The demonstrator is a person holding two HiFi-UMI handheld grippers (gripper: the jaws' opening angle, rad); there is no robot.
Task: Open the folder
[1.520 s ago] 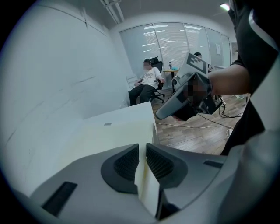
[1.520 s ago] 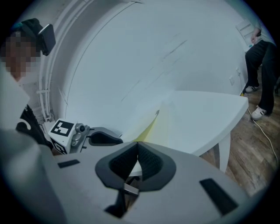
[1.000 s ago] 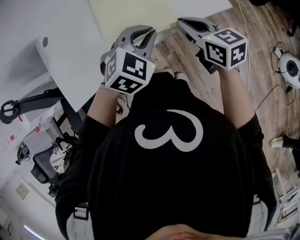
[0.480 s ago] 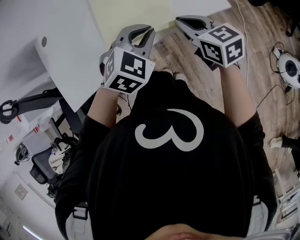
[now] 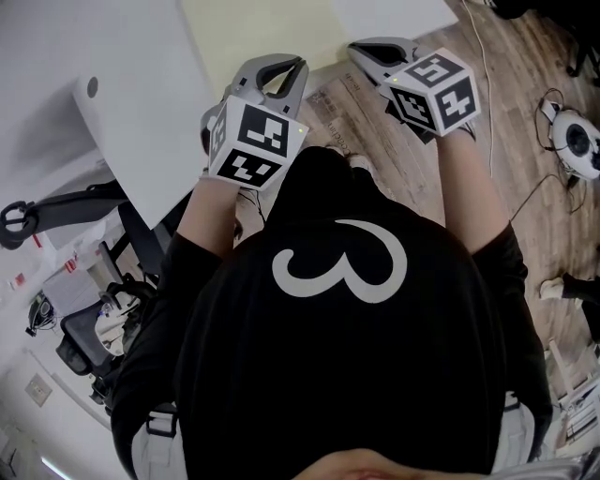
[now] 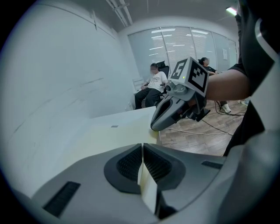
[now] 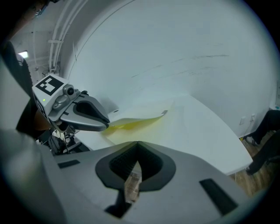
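Note:
A pale yellow folder [image 5: 253, 28] lies on the white table [image 5: 141, 56] at its near edge. My left gripper [image 5: 281, 62] reaches onto the folder's near corner. In the left gripper view its jaws [image 6: 142, 146] are closing, with the folder's thin cover [image 6: 146, 183] pinched between the pads. The right gripper view shows the left gripper [image 7: 106, 127] holding that cover [image 7: 133, 123] slightly lifted off the folder. My right gripper [image 5: 356, 45] hovers beside the folder's right edge over the floor. Its tips [image 7: 138, 144] meet with nothing between them.
Wooden floor [image 5: 412, 178] lies right of the table, with cables and a round white device [image 5: 583, 139] on it. An office chair [image 5: 84, 337] stands at the left. Seated people [image 6: 153, 85] are far off by glass walls.
The right gripper has rolled and edged left, so its marker cube shows a different tilt. The left gripper has hardly moved.

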